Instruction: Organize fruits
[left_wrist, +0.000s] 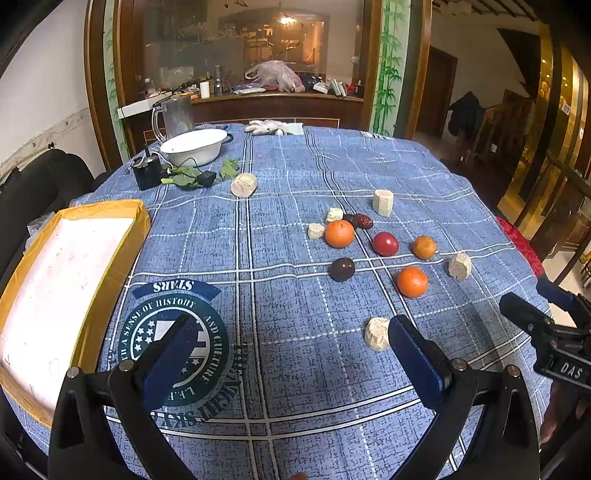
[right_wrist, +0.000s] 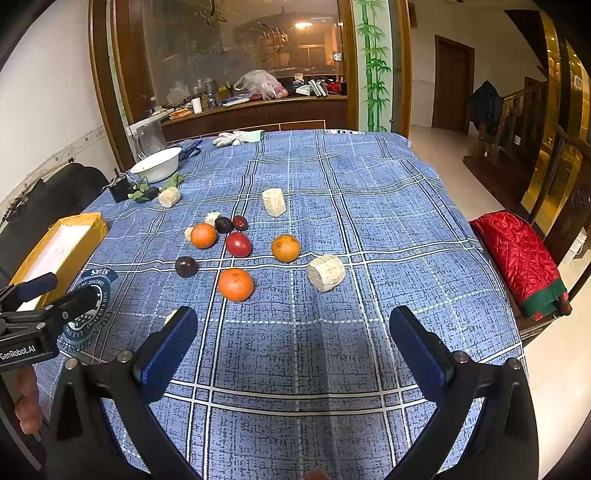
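Left tool (left_wrist: 291, 354) and right tool (right_wrist: 293, 345): blue-padded jaws apart, empty, over woven blue plaid worktop (right_wrist: 369, 221); 3 round glossy oranges (right_wrist: 235, 284), smooth red tomato (right_wrist: 238, 244), rough pale chunks (right_wrist: 325, 272).

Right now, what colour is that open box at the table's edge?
The box is yellow outside, white inside; the left wrist view shows it best.

Blue plaid tablecloth (right_wrist: 369, 221), orange tangerines (right_wrist: 235, 284)

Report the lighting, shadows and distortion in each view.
Left wrist view: warm indoor light, fisheye bends the tablecloth lines, and a soft shadow lies between the open left tongs. Right wrist view: same curvature, black corners, a shadow lies under the open right tongs, and the fruit stays sharp, like the nearest orange.
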